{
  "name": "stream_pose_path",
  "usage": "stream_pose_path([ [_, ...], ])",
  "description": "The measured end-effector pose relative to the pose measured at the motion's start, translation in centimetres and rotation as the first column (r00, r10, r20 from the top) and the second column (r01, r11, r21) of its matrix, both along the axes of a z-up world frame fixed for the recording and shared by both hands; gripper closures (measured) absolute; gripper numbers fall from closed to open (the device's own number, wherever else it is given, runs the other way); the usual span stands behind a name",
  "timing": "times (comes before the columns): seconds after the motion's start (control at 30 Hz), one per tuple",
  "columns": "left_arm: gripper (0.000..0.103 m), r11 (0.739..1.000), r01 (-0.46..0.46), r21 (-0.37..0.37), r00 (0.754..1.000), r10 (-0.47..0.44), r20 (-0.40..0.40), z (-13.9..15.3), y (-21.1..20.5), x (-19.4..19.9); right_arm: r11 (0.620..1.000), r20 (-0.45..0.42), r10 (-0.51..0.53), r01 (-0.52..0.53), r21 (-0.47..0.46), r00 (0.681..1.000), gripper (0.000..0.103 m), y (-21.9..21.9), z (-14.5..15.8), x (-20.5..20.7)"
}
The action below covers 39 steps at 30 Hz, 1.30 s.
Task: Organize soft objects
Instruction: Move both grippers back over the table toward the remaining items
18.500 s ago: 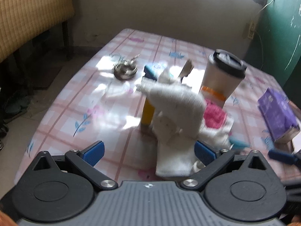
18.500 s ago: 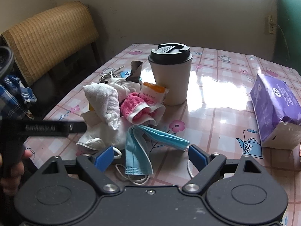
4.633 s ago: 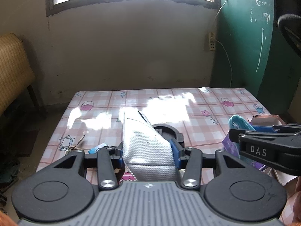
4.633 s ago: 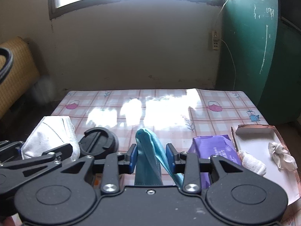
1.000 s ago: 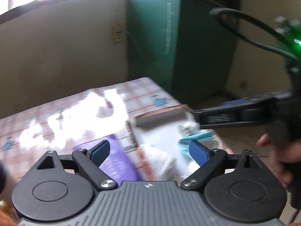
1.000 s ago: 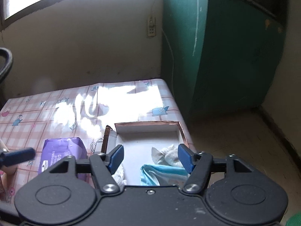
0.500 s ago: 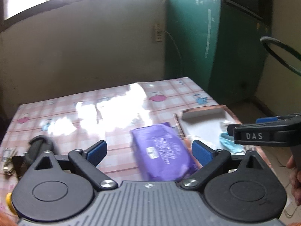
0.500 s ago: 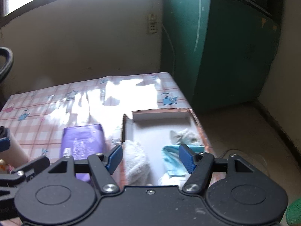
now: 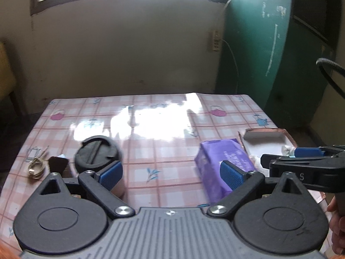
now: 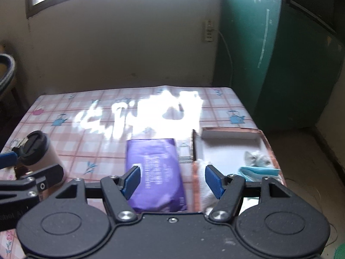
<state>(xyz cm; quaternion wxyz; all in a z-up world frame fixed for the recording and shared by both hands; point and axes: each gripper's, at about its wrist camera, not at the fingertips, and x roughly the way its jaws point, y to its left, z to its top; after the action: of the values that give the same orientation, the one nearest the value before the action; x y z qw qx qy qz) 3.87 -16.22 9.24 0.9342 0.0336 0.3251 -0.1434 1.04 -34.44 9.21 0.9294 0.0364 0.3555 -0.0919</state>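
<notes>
A shallow cardboard box (image 10: 229, 134) sits at the table's right edge and holds a blue face mask (image 10: 258, 170), a crumpled white cloth (image 10: 256, 158) and a white cloth (image 10: 202, 185) at its left side. The box also shows in the left wrist view (image 9: 265, 136). A purple tissue pack (image 10: 154, 168) lies left of it, also in the left wrist view (image 9: 224, 159). My right gripper (image 10: 171, 180) is open and empty above the pack. My left gripper (image 9: 170, 173) is open and empty above the table's middle.
A white cup with a black lid (image 9: 97, 155) stands at the left, also in the right wrist view (image 10: 41, 151). Keys (image 9: 35, 166) and a dark scrap (image 9: 57, 164) lie beside it. A green door (image 10: 280, 54) stands behind the table's right corner.
Both grippers have swung left, away from the box. The cup and keys have come into the left wrist view. Both stay open and empty.
</notes>
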Motion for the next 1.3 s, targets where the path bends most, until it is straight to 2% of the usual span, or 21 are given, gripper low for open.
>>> stream_pose_path([
  [0.53, 0.003, 0.996, -0.087, -0.013, 0.996, 0.087, -0.008, 0.0, 5.4, -0.5, 0.993, 0.0, 0.121, -0.121, 0.003, 0.993, 0.025, 7.3, 0.1, 1.0],
  [1.3, 0.003, 0.987, -0.162, -0.013, 0.987, 0.162, -0.016, -0.1, 11.1, -1.2, 0.98, -0.017, 0.199, -0.199, 0.018, 0.98, 0.025, 13.1, -0.6, 1.6],
])
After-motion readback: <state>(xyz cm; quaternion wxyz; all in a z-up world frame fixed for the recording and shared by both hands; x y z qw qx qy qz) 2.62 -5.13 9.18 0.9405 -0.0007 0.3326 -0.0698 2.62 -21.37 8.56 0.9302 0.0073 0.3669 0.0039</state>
